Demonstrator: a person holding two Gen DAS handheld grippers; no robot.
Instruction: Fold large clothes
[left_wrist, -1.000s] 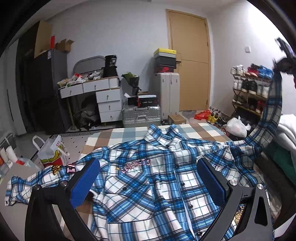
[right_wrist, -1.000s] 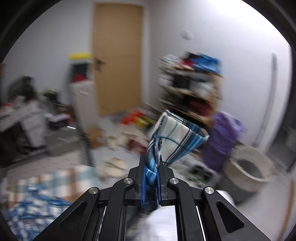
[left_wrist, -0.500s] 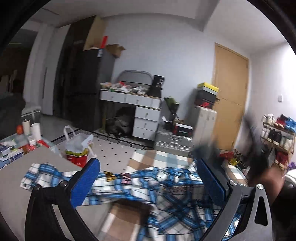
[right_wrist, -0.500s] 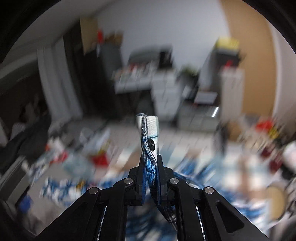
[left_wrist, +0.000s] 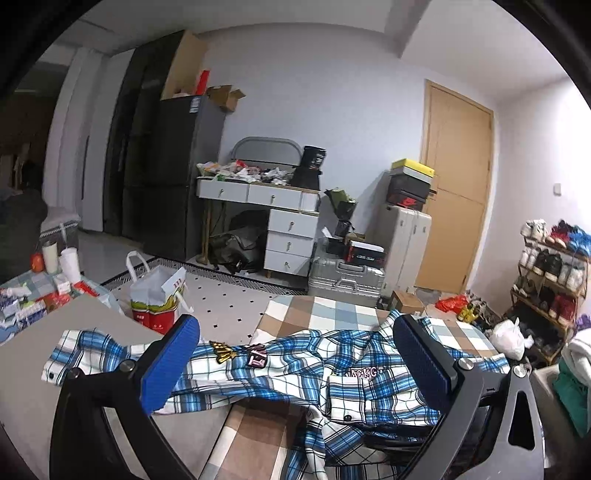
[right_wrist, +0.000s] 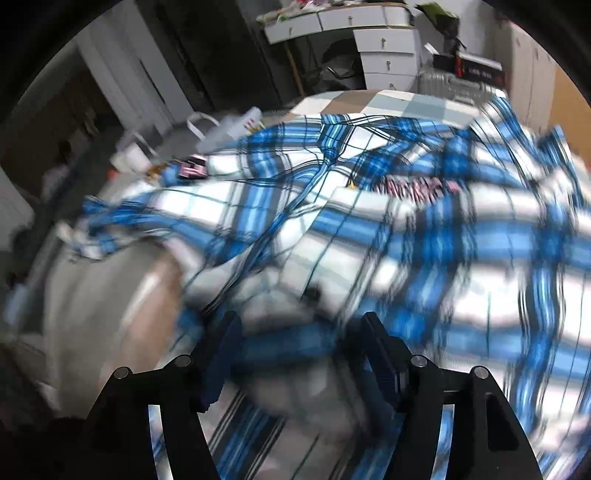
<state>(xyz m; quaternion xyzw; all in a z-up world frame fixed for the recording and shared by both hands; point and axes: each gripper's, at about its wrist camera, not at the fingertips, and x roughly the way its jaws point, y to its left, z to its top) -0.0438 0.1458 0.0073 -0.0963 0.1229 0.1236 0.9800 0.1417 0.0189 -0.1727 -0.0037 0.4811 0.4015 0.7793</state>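
**Item: plaid shirt, mid-fold**

Near — right gripper (right_wrist: 301, 354) jaws just opened, nothing pinched; left gripper (left_wrist: 295, 363) spread, empty. Beyond — plaid shirt (left_wrist: 332, 373) rumpled across checked table (left_wrist: 332, 310). Soft, light, floppy; likely best taken at cuff or hem.

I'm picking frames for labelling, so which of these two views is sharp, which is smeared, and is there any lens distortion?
Left wrist view: sharp; the plaid shirt, door and left gripper read crisply, though fisheye bends the walls. Right wrist view: heavy motion smear over the shirt and bed; only the right gripper stays fairly crisp, jaws apart, having just been opening, nothing clamped.
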